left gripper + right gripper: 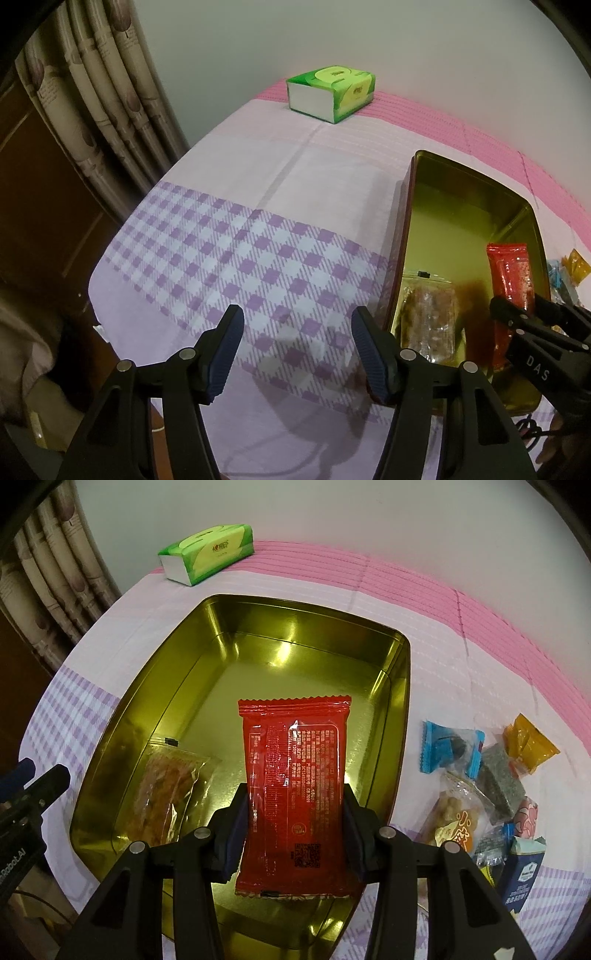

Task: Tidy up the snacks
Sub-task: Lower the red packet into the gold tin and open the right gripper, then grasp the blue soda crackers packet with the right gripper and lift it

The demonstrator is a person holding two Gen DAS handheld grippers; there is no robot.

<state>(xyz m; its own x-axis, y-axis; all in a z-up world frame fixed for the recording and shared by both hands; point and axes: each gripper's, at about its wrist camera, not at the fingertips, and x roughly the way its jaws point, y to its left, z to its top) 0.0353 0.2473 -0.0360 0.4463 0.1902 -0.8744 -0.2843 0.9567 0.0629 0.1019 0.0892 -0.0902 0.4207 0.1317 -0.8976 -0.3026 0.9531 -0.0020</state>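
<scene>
A gold metal tin point(400, 686) stands open on the checked tablecloth; it also shows in the left wrist view point(413, 221). My right gripper point(293, 823) is shut on a red snack packet point(295, 775) and holds it over the tin's near half; the packet shows in the left wrist view point(511, 280) too. A clear packet of brown snacks point(166, 794) lies in the tin's near left corner. My left gripper point(297, 350) is open and empty above the cloth, left of the tin.
A green tissue box point(207, 552) sits at the table's far edge. Several loose snack packets point(480, 786) lie in a pile right of the tin. Curtains point(99, 92) hang at the left, past the table edge.
</scene>
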